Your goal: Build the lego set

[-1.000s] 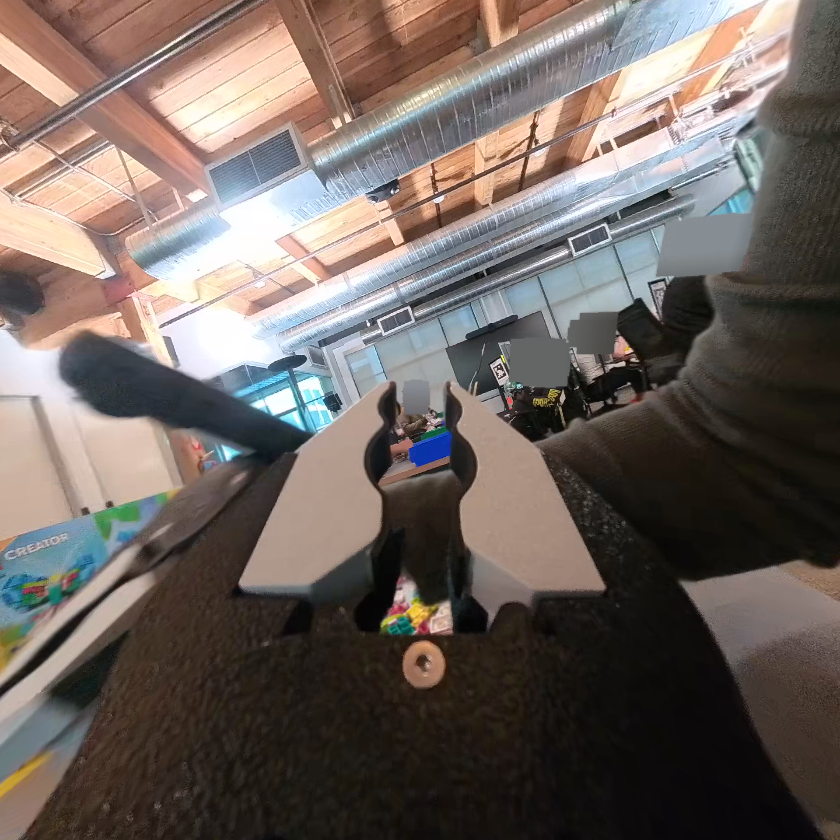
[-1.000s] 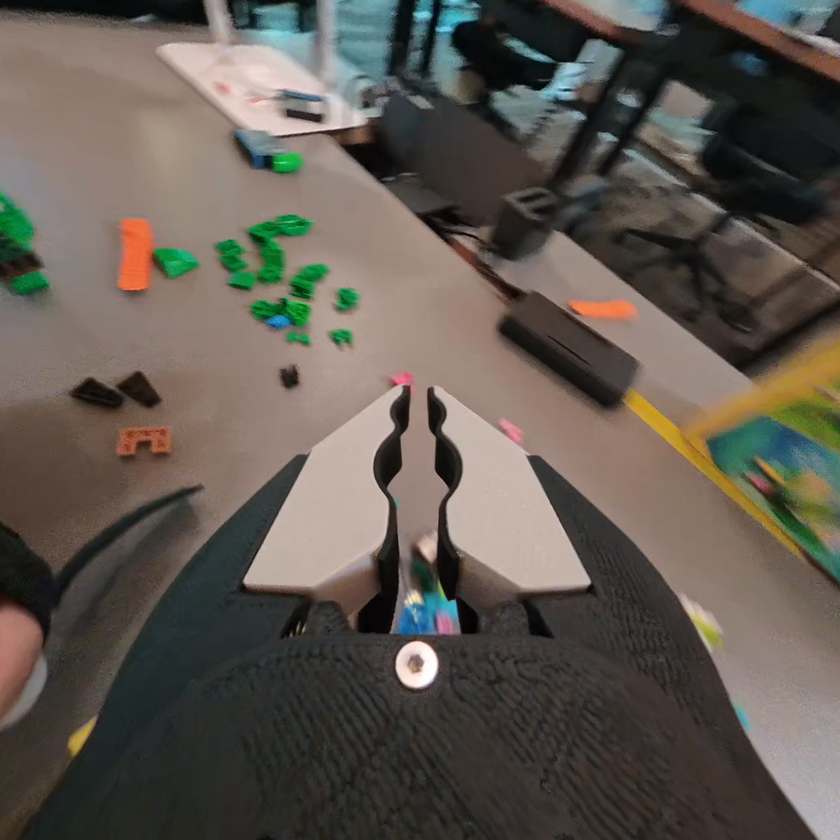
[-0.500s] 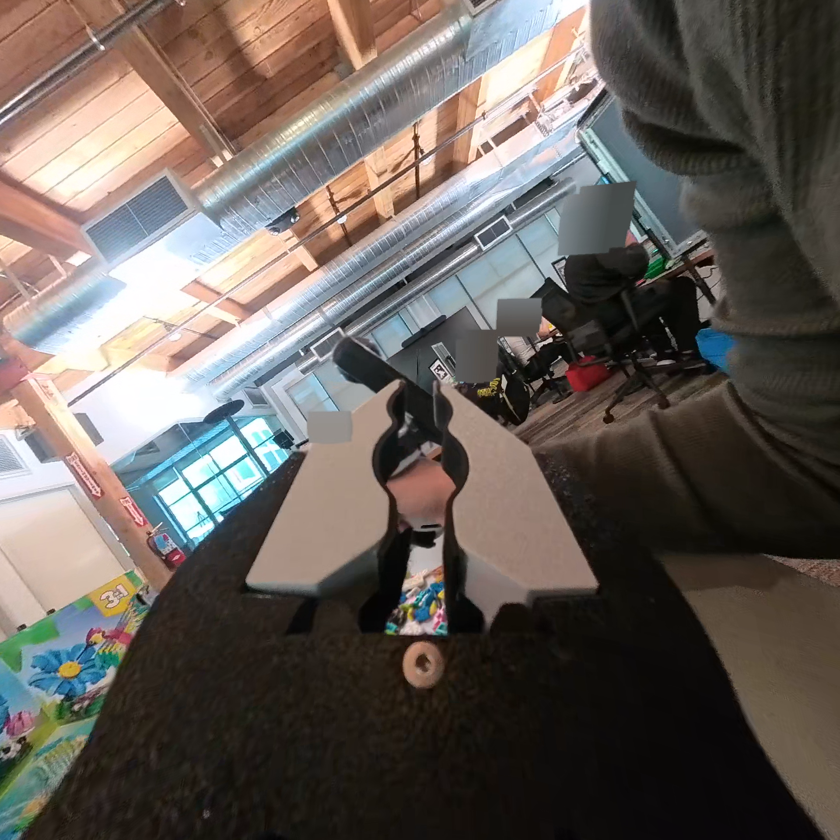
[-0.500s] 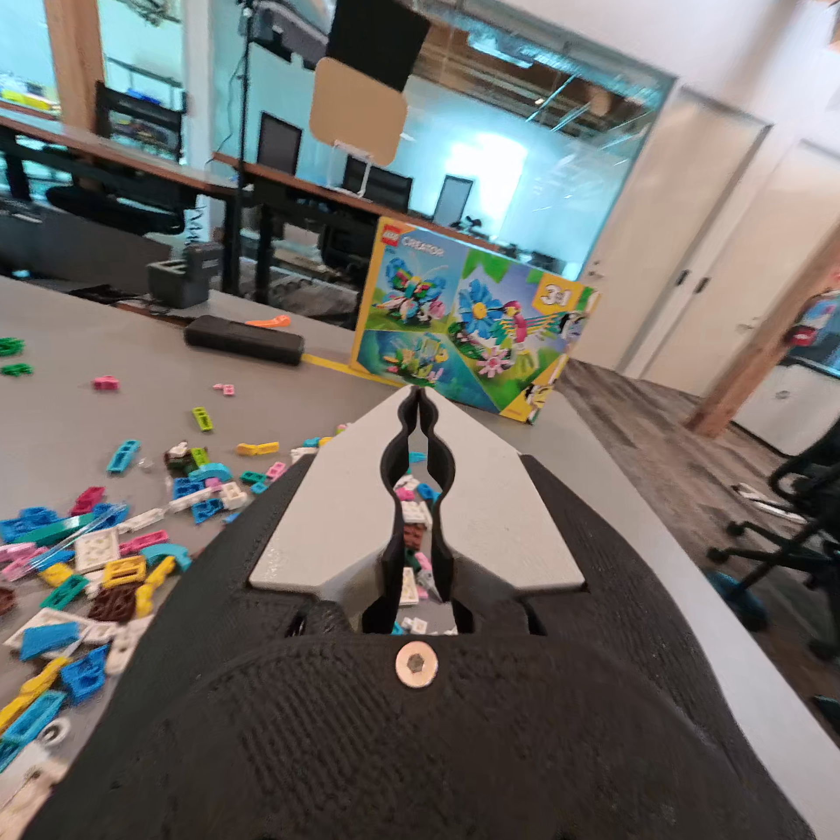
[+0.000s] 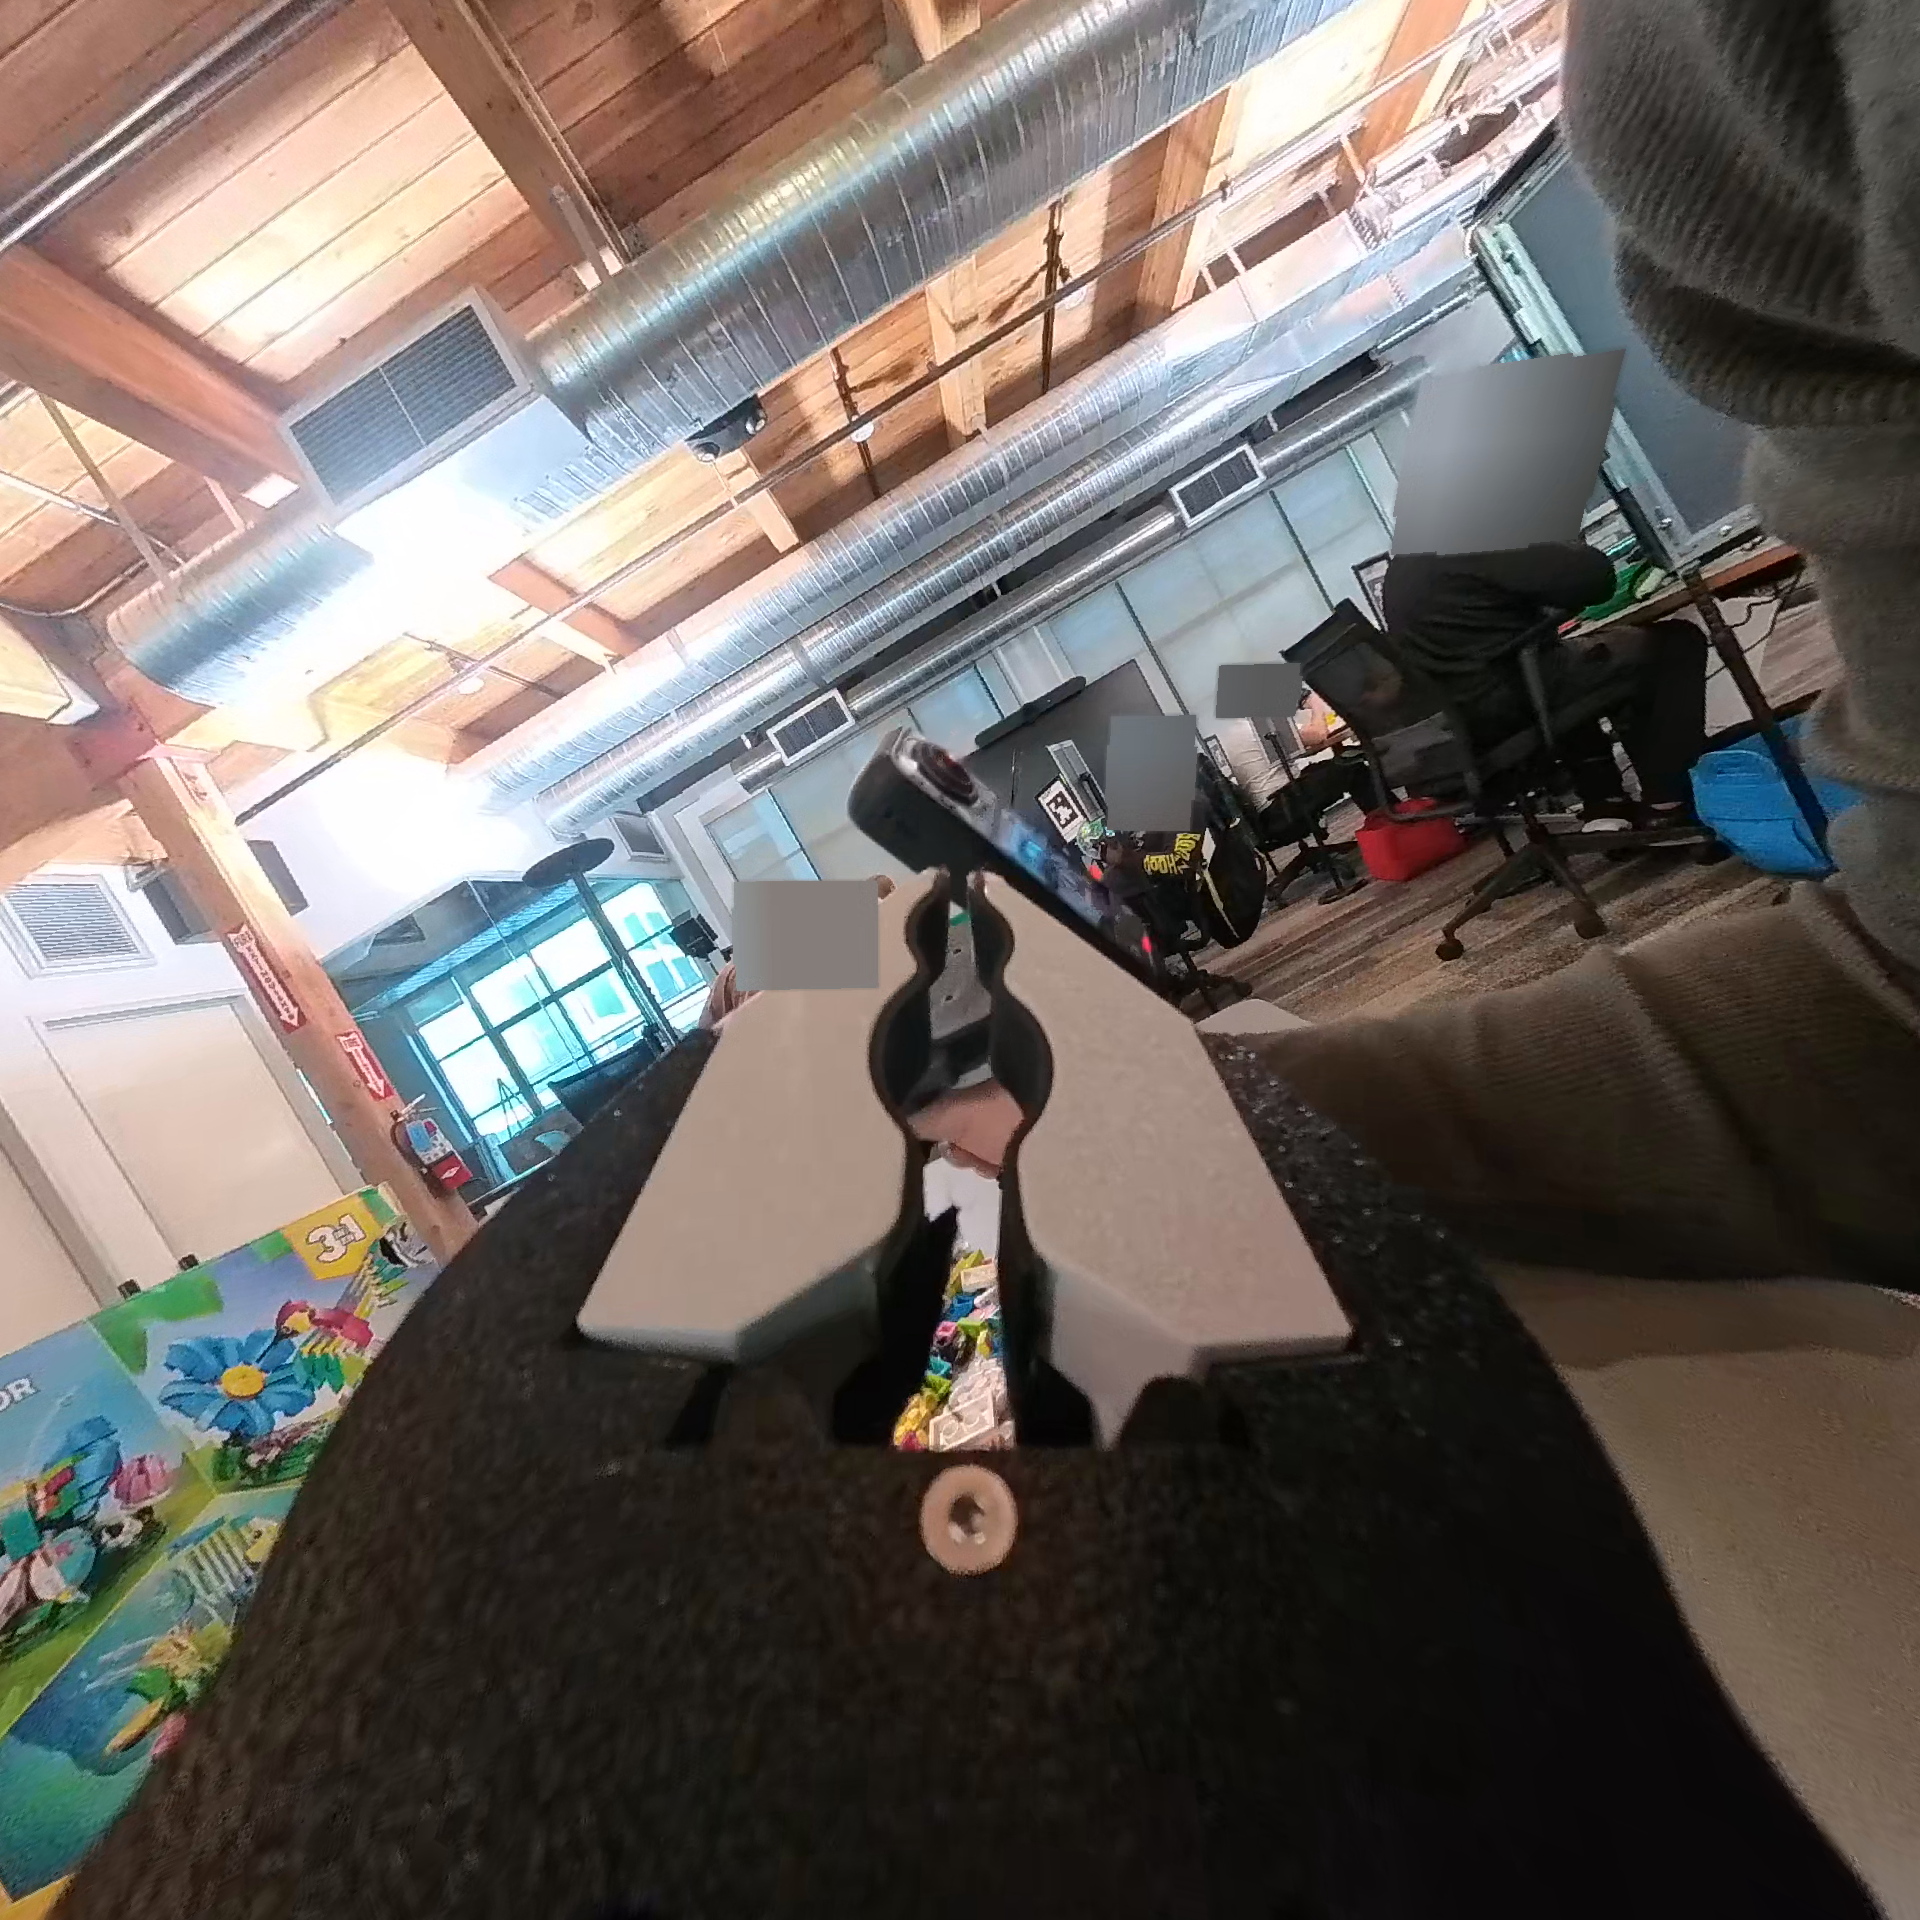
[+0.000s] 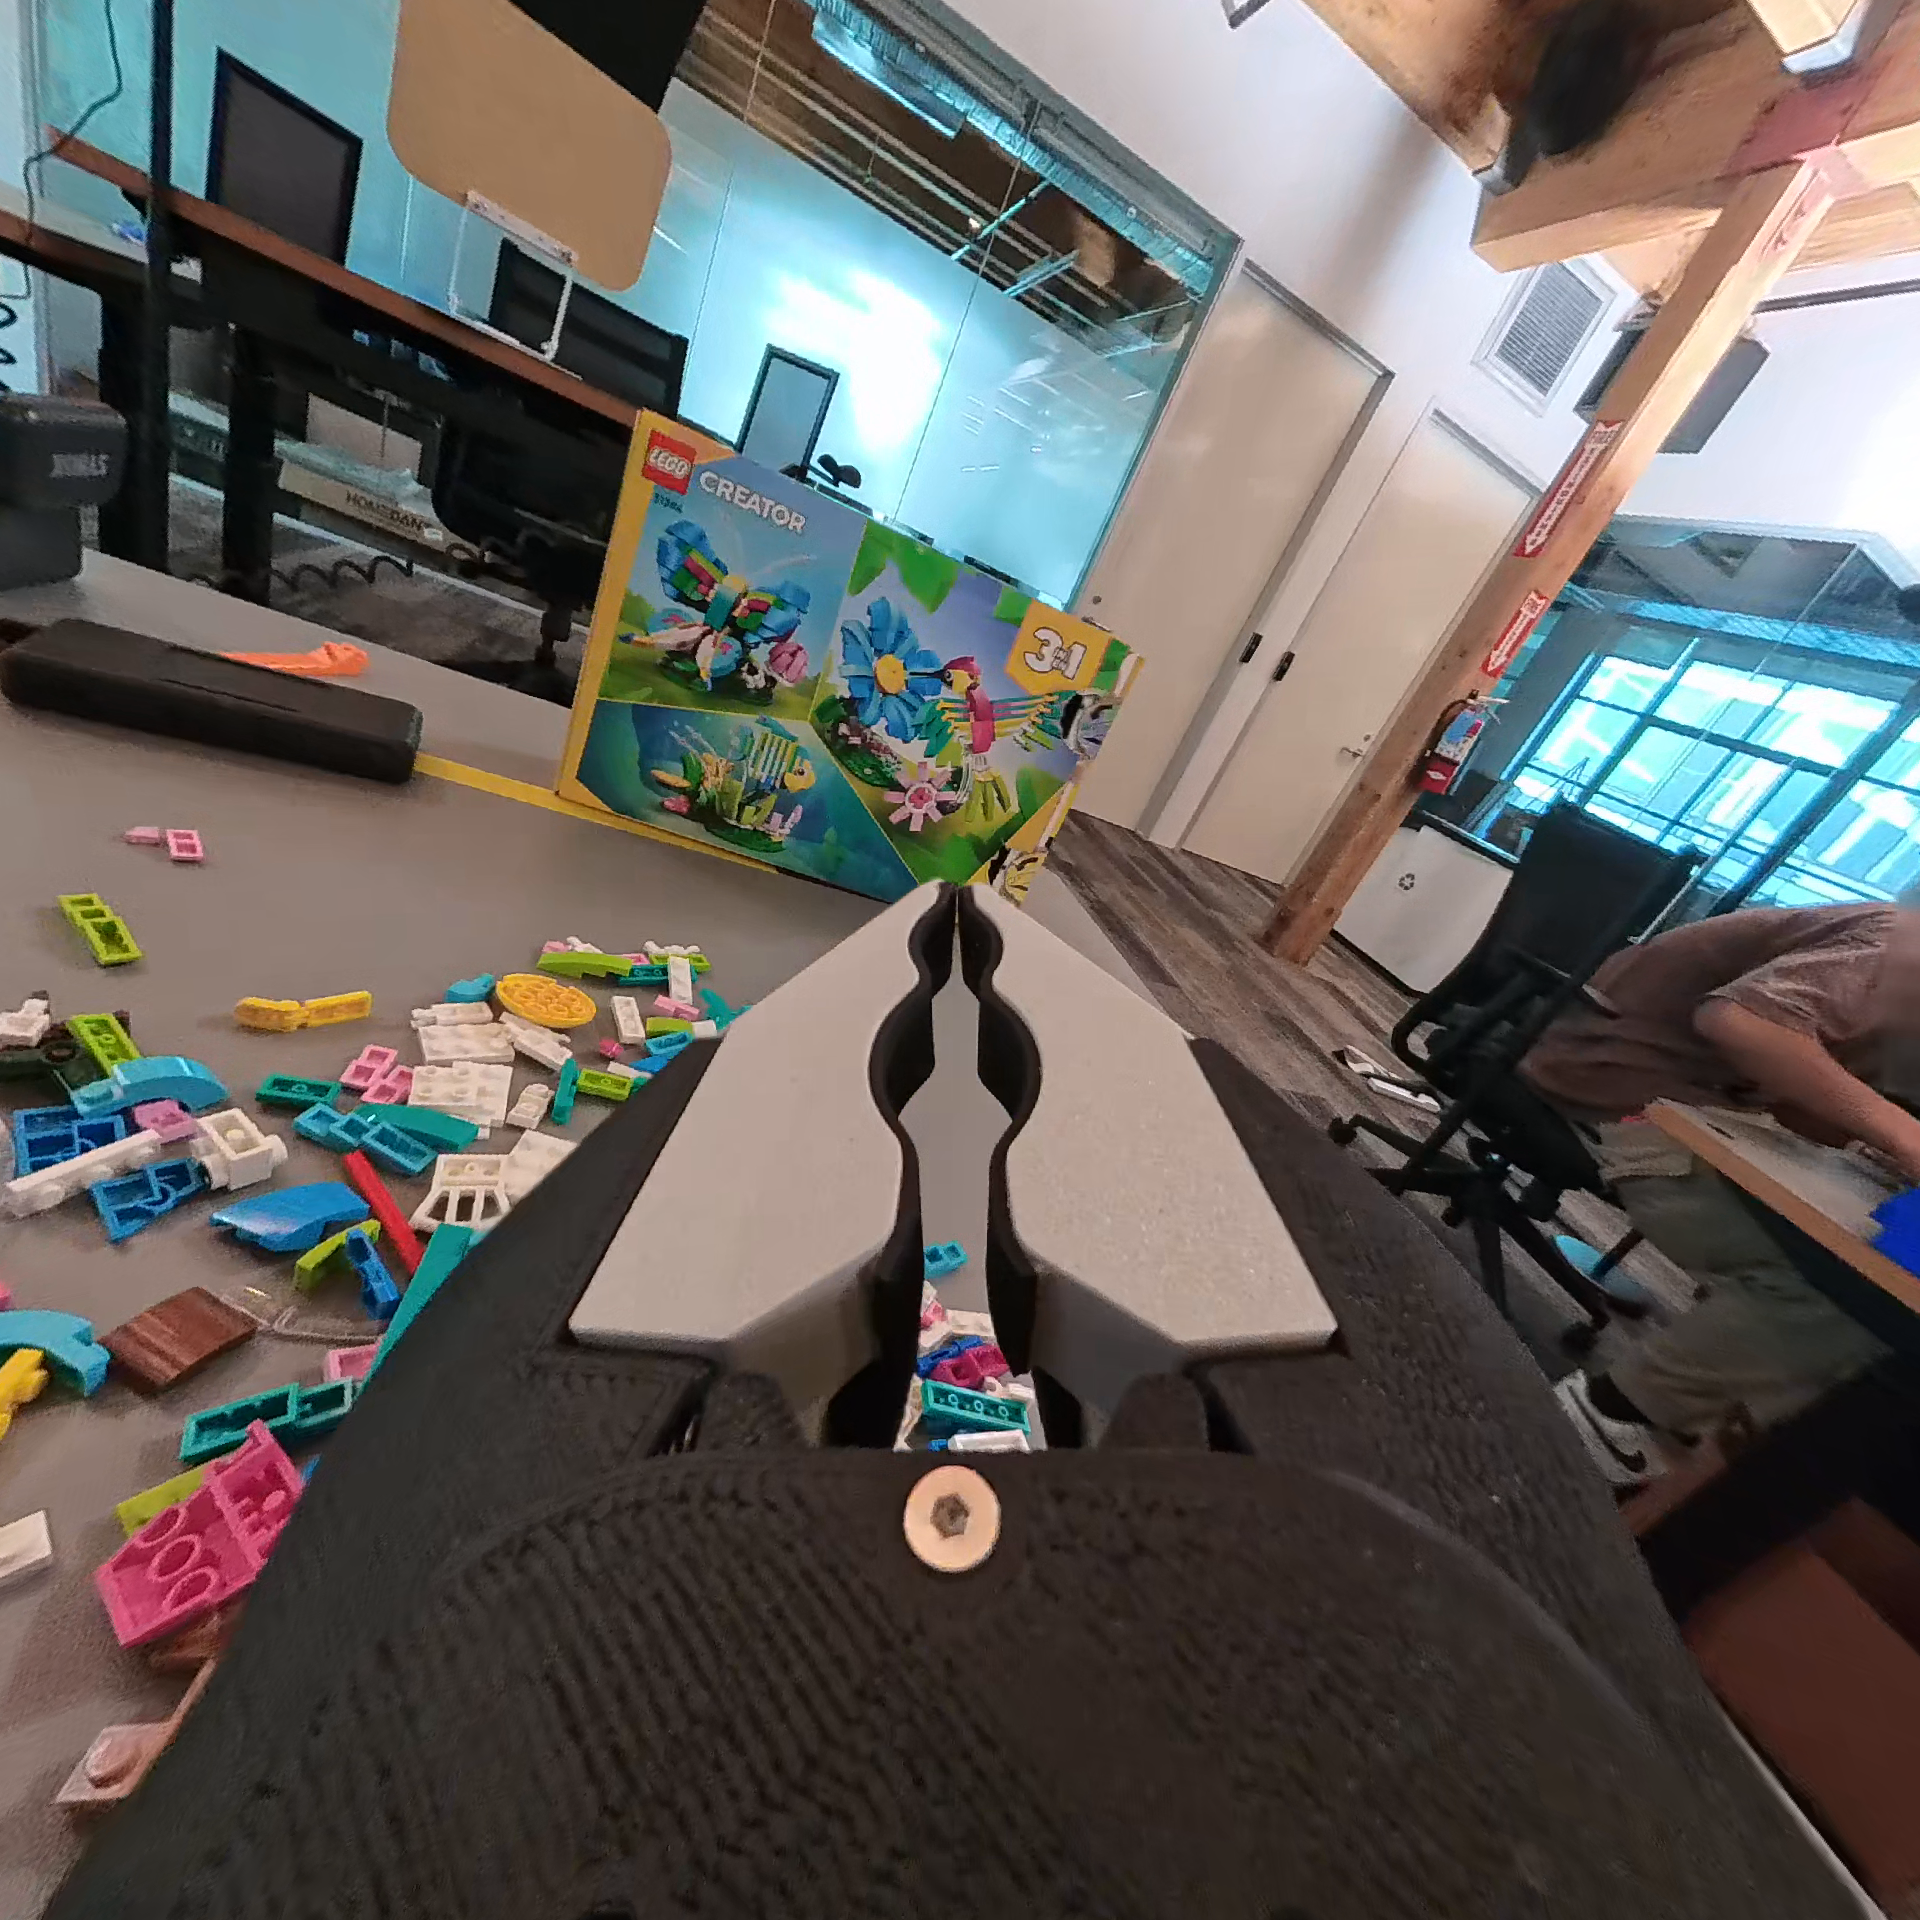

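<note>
I have both claws clenched on nothing: the left claw [image 5: 958, 883] points up at the ceiling, the right claw [image 6: 956, 902] hovers over the loose lego pieces [image 6: 343, 1101] scattered on the surface [image 6: 343, 883] (nothing assembled yet). Coming down blind, I risk scattering pieces off the edge.

My left wrist camera tilts up toward the wooden ceiling [image 5: 312, 208]; my right looks low across the grey table [image 6: 312, 883]. Both catch the colourful cardboard set box [image 5: 135, 1455] [image 6: 831, 707].
</note>
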`<state>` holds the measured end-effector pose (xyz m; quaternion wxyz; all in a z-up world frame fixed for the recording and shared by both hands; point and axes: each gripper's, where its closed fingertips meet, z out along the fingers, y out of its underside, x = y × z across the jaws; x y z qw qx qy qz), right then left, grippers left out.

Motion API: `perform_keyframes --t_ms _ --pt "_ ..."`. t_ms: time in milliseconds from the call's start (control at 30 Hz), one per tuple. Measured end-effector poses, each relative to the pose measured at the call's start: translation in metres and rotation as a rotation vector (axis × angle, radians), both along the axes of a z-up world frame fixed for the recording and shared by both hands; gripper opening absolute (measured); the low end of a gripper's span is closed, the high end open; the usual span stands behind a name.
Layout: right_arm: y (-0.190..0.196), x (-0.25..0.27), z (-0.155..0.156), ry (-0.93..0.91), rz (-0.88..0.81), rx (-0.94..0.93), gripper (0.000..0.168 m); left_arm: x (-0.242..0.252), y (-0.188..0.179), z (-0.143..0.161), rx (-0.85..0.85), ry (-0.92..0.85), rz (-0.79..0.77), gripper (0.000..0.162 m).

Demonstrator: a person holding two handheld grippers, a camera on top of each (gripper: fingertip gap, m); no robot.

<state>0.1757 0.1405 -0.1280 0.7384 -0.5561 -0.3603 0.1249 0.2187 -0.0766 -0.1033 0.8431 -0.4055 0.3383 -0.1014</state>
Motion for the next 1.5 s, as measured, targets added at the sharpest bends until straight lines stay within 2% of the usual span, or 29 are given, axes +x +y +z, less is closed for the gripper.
perform_keyframes --t_ms 533,600,667,833,933,1367,1500 --pt "0.01 0.017 0.002 0.037 -0.076 -0.001 0.0 -0.002 0.001 0.001 0.003 -0.002 0.01 0.0" --pt "0.011 0.019 0.004 0.046 -0.086 0.007 0.0 -0.006 0.003 0.003 0.017 0.003 0.032 0.0" --pt "0.013 0.022 0.003 0.052 -0.095 0.004 0.0 -0.022 0.012 0.005 0.048 0.023 0.118 0.0" --pt "0.017 0.027 0.002 0.065 -0.111 -0.004 0.0 -0.1 0.043 0.016 -0.045 -0.191 0.308 0.0" --pt "0.019 0.029 0.002 0.069 -0.119 -0.003 0.0 -0.124 0.052 0.015 -0.093 -0.271 0.374 0.0" --pt "0.02 0.026 -0.002 0.043 -0.11 0.009 0.0 -0.142 0.051 0.015 -0.151 -0.437 0.317 0.0" --pt "0.023 0.031 -0.004 0.028 -0.152 0.036 0.0 -0.155 0.054 0.015 -0.146 -0.441 0.369 0.0"
